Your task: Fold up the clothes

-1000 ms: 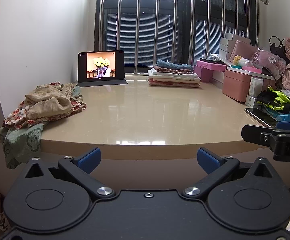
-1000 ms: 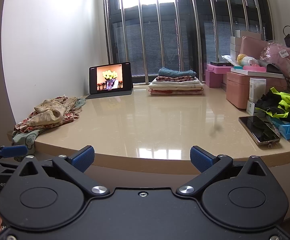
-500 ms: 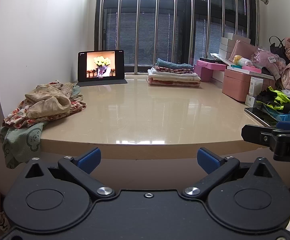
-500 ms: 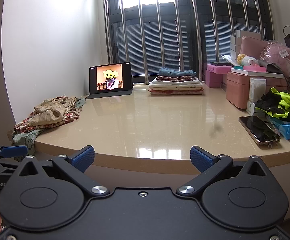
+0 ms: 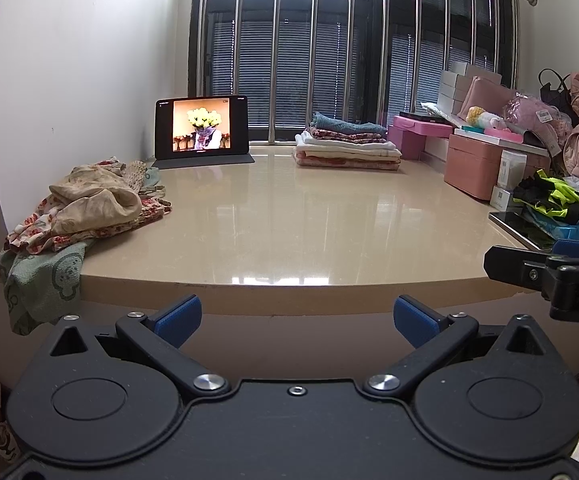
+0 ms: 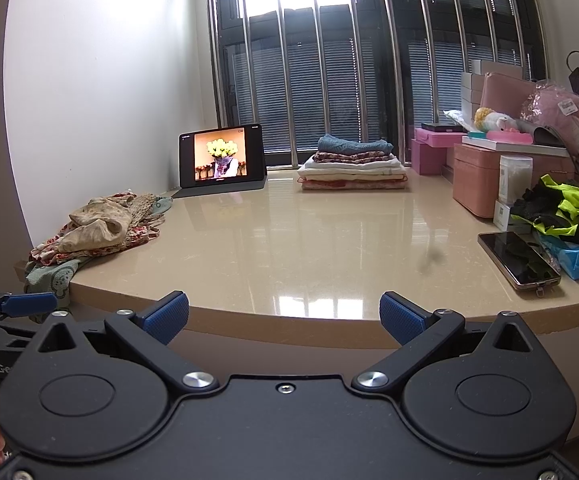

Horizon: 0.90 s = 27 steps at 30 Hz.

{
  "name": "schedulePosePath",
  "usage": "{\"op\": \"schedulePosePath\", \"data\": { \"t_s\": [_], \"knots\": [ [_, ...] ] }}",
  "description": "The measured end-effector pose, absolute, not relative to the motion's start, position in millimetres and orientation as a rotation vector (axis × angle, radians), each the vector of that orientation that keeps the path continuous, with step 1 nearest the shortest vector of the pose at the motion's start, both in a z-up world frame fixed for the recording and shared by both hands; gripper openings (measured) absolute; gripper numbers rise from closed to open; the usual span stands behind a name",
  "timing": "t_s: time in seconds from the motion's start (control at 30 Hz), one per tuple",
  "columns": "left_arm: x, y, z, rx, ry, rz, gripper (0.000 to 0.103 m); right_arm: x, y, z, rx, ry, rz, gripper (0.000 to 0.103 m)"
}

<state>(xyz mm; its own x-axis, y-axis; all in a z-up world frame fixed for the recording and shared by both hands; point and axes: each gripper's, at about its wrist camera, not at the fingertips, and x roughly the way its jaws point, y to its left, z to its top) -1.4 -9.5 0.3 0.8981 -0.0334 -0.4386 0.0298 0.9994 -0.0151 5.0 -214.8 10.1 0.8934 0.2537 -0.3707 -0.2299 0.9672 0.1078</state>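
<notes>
While a crumpled heap of unfolded floral and beige clothes [image 5: 89, 208] lies at the left edge of the glossy beige stone surface [image 5: 289, 216], one pale green patterned cloth [image 5: 41, 280] from it droops over the front edge. At the far side by the barred window, a neat stack of folded clothes [image 6: 351, 168] topped by a blue piece sits just right of a black tablet [image 6: 222, 157] showing yellow flowers. Both claws are held low in front of the surface's near edge, touching nothing: the left claw [image 5: 296, 316] is spread wide and empty, and the right claw [image 6: 284, 315] is likewise spread and empty. On the right, a dark smartphone [image 6: 519, 259] lies flat beside black-and-neon-yellow fabric [image 6: 561, 212] and pink storage boxes [image 6: 477, 176].
</notes>
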Motion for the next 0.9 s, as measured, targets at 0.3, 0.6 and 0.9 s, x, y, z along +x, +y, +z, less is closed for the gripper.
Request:
{"op": "schedulePosePath", "data": {
  "t_s": [0.3,0.6,0.9],
  "knots": [
    [-0.6,-6.3,-1.5,-0.028,0.469,-0.028,0.103,7.5,-215.4,9.5,0.063,0.402,0.257,0.103],
    [-0.2,-2.4,-3.4,-0.052,0.482,-0.022,0.103,11.0,-214.2,9.3,0.055,0.414,0.263,0.103],
    [1.3,-0.5,-7.0,-0.053,0.506,-0.011,0.103,13.4,-211.2,6.0,0.042,0.425,0.275,0.103]
  ]
}}
